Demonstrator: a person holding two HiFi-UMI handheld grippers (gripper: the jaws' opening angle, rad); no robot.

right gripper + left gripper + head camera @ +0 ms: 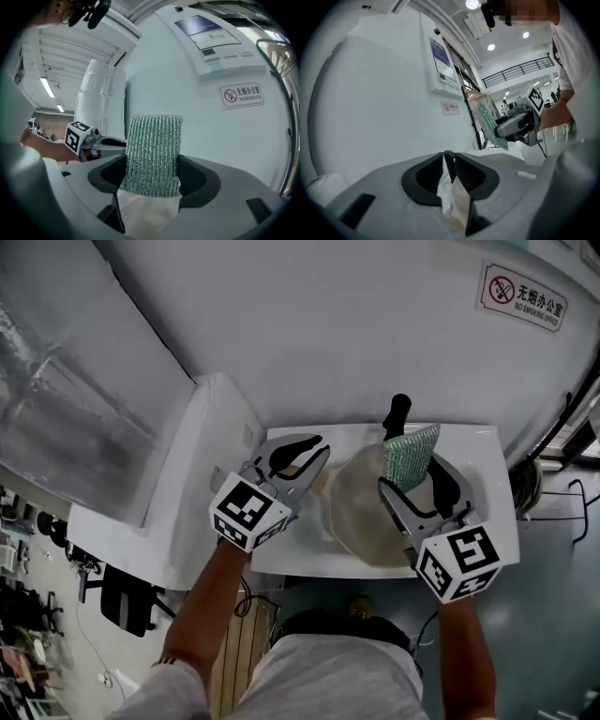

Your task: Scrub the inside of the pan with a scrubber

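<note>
On the white table (298, 557) lies a round pan (361, 517) with a pale beige inside, its black handle (397, 415) pointing toward the wall. My right gripper (412, 476) hovers over the pan's right side. It is shut on a green scrubber (411, 456), which stands up between the jaws (153, 152). My left gripper (307, 452) sits just left of the pan, jaws together with nothing between them (450, 164). The left gripper view shows the right gripper (516, 125) with the scrubber (489, 123).
A white cabinet (202, 442) adjoins the table's left end. The curved white wall carries a no-smoking sign (525, 298). A dark chair (127, 601) stands on the floor lower left. The table's near edge lies just under both grippers.
</note>
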